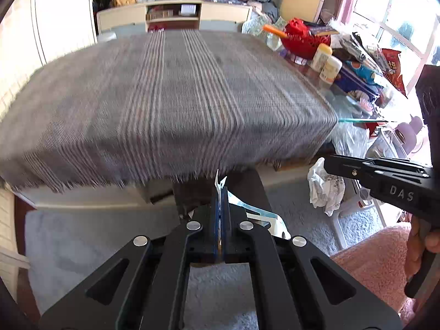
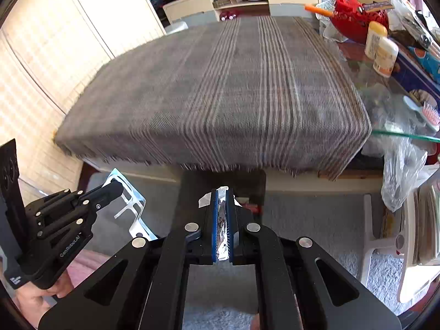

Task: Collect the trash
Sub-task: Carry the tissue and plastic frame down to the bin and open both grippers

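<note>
1. Foil, a crumpled silver strip, sits between the blue pads of the right gripper; its long axis runs along the fingers, pointing away toward the cloth, with a torn tip poking out at the far end.
2. Packaging, flat, white and teal, is pinched edge-on by the left gripper; a thin sliver stands up past the fingertips, and the rest fans out to the right below the jaws. The right wrist view shows this piece hanging beneath that gripper, slanting down.
3. Both sets of jaws are clenched, each on its own scrap.
4. Ahead lies a grey striped cloth with a fringed near edge, draped over a tabletop.
5. On the right, a glass tabletop carries a red basket, two jars, boxes and a hairbrush.
6. Grey carpet covers the floor; a low cabinet stands at the far wall.
7. Both grippers hover low, in front of the cloth's near edge, side by side and level, each held by a hand at the rear.
</note>
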`<state>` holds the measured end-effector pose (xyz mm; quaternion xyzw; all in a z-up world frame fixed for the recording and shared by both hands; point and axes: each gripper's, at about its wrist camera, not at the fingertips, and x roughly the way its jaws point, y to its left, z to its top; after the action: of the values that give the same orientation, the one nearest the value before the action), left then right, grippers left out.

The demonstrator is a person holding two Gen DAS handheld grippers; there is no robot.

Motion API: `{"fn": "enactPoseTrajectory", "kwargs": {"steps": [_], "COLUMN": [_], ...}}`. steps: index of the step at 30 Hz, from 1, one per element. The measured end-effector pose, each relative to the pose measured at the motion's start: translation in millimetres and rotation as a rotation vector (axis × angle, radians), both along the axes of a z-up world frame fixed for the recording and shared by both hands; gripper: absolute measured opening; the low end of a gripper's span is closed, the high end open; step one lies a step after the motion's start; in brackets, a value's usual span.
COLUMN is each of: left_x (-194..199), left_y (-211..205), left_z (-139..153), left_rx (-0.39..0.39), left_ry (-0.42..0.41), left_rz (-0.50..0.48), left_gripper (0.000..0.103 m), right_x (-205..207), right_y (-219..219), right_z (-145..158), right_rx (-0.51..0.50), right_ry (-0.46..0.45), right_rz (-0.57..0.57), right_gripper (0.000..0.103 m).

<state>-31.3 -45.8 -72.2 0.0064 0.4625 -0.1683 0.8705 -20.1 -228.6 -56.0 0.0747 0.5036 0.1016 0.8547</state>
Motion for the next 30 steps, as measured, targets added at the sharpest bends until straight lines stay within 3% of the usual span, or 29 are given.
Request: {"fn": "enactPoseTrajectory", "kwargs": {"steps": [7, 15, 21, 26, 30], "left_x": [18, 41, 47, 50, 51], "left_y": [-4, -4, -18, -21, -17], "left_z": [-67, -113, -123, -126, -128], "left_rx": [0.024, 0.002, -0.008, -0.011, -0.020], "left_ry": [0.140, 0.229, 0.244, 0.258, 0.276], "left_rz": [0.004, 0.006, -0.019, -0.014, -0.005], "left_gripper": [0.000, 0.000, 0.000, 0.000, 0.010], "right_x": [15, 39, 50, 54, 54], "right_y": [5, 9, 10, 12, 17], "right_z": [-64, -101, -112, -117, -119], "right_rx": [-0.001, 0.003, 0.054, 0.041, 0.049], "right_ry": [0.047, 0.075, 0.095, 0.111, 0.124], "right_rz": [-0.007, 0.006, -0.001, -0.016, -0.016], "right_gripper": [0.007, 0.007, 0.007, 0.010, 0.010]}}
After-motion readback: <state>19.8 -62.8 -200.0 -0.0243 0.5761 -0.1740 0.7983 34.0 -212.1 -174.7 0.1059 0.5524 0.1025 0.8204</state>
